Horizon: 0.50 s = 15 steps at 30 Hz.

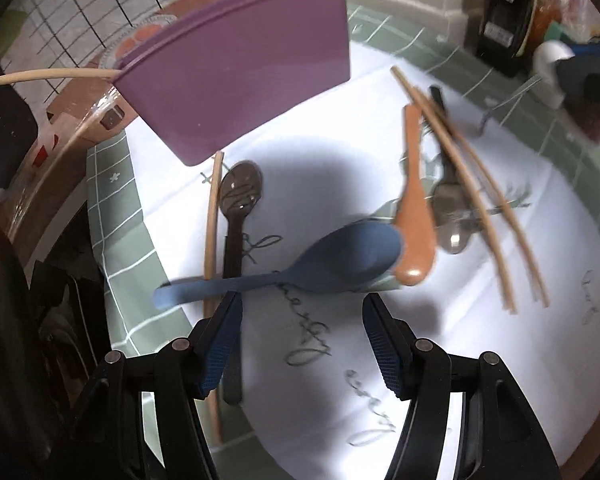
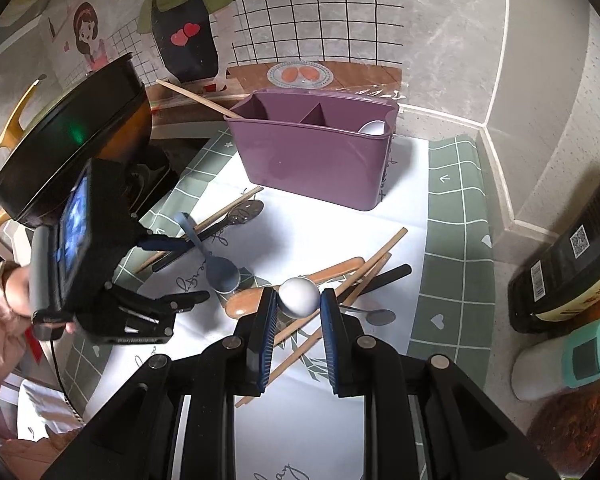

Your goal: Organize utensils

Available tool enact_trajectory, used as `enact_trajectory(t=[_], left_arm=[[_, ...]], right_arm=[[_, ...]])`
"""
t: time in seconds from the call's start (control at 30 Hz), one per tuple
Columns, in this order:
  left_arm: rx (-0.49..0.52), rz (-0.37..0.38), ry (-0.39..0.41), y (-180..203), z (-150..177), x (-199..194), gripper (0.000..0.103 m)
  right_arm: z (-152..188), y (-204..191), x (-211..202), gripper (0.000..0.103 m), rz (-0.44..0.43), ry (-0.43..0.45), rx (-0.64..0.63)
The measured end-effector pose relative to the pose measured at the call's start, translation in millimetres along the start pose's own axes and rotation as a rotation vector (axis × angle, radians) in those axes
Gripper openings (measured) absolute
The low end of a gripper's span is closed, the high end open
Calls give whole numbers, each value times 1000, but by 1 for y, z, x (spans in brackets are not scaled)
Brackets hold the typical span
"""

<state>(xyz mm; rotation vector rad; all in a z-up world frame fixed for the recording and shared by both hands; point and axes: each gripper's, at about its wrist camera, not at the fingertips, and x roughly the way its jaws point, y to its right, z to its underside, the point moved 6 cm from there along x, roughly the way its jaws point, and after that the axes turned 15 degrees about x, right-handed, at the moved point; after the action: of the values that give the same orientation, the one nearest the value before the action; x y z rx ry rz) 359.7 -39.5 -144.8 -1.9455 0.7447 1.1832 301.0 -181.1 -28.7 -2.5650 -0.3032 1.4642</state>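
Two chopsticks crossing metal spoon, brown spoon overlapping blue spoon

Matt purple plastic caddy, wooden chopsticks, a glossy metal spoon, smooth printed tablecloth.

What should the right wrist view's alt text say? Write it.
The right hand-held gripper grips a white spoon above loose chopsticks on a cloth. Behind stands a purple holder; at left, the open left hand-held gripper hovers by a blue spoon.
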Motion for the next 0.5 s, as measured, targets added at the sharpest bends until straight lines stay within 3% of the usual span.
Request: enact_trajectory(t=[0.2,0.4,0.47,0.5], left_arm=[[-36,28,12,-13,-26,18,67],[-116,167,24,-27,-56,40,67],[-135,158,32,-32,-62,43,60],[-145,157,37,-34,-63,43,49]], right_arm=[[-5,-1,1,19,-10,-14,-1],[-11,2,-2,19,-9,-11,6],[-12,5,-4,19,-8,-8,15],[-13,6,-5,19,-8,-7,18]])
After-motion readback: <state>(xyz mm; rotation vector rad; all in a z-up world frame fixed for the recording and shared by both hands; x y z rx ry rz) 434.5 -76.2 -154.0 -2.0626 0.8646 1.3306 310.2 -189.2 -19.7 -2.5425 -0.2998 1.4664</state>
